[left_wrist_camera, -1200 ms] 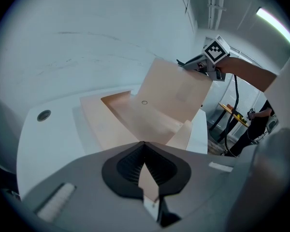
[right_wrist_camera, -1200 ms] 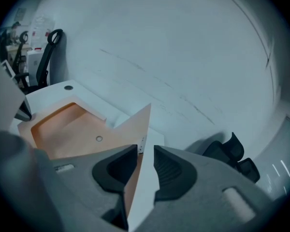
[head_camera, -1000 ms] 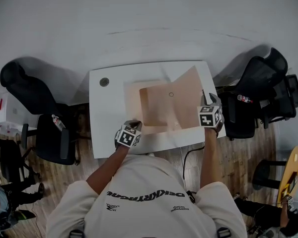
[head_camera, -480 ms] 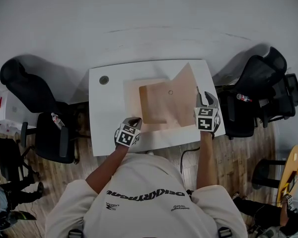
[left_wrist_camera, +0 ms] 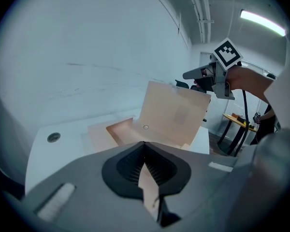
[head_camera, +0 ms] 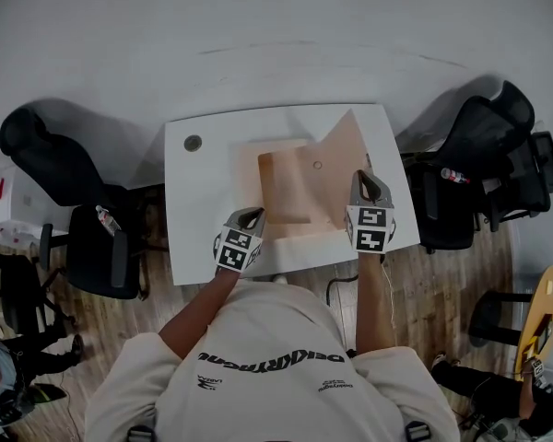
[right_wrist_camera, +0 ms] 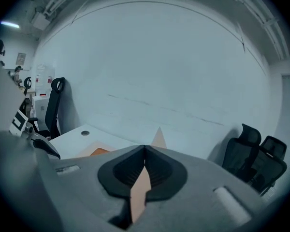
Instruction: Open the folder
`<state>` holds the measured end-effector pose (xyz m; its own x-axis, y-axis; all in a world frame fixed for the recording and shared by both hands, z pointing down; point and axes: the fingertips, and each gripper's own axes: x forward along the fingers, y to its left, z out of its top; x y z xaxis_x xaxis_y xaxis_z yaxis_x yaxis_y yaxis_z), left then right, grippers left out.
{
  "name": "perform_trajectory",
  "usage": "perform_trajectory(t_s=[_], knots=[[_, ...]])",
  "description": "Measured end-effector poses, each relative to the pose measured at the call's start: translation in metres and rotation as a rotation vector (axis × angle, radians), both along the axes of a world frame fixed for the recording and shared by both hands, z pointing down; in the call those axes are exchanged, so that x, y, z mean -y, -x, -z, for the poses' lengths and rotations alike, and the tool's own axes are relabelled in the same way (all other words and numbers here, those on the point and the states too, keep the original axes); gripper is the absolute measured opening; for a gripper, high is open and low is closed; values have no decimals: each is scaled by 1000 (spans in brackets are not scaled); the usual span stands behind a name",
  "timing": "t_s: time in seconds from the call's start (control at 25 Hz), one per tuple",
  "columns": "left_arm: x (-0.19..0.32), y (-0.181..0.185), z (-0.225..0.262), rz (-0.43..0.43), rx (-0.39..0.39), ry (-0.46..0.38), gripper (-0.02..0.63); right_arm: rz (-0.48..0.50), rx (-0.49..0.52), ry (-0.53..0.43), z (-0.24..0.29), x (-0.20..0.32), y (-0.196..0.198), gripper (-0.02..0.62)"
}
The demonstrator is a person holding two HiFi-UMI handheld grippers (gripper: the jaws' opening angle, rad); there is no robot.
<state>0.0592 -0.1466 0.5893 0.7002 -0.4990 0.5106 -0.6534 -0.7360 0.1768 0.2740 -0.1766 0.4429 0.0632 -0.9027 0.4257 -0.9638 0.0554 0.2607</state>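
A tan paper folder lies half open on the white table. Its right cover stands raised, and its corner points up. My right gripper is at that cover's right edge; its jaws have just been closing and now pinch the tan sheet. My left gripper is at the folder's near left corner, shut on a tan flap. In the left gripper view the right gripper shows behind the raised cover.
A round cable hole sits in the table's far left corner. Black office chairs stand left and right of the table. A white wall is close behind it. Wooden floor lies around the near side.
The right gripper has moved left along the cover's edge, risen and shut on it. The cover stands steeper. The left gripper has lifted a little with its flap.
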Motion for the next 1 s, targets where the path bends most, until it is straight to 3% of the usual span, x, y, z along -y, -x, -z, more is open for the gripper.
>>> perform_trajectory(t_s=[0.4,1.0], knots=[[4,-4,32,33,-63,-73,0,23,197,-19,-20,-7,28,2],[1,-11,65,34,-170,-166,-2,52,372,-108,-39,-19,62,2]])
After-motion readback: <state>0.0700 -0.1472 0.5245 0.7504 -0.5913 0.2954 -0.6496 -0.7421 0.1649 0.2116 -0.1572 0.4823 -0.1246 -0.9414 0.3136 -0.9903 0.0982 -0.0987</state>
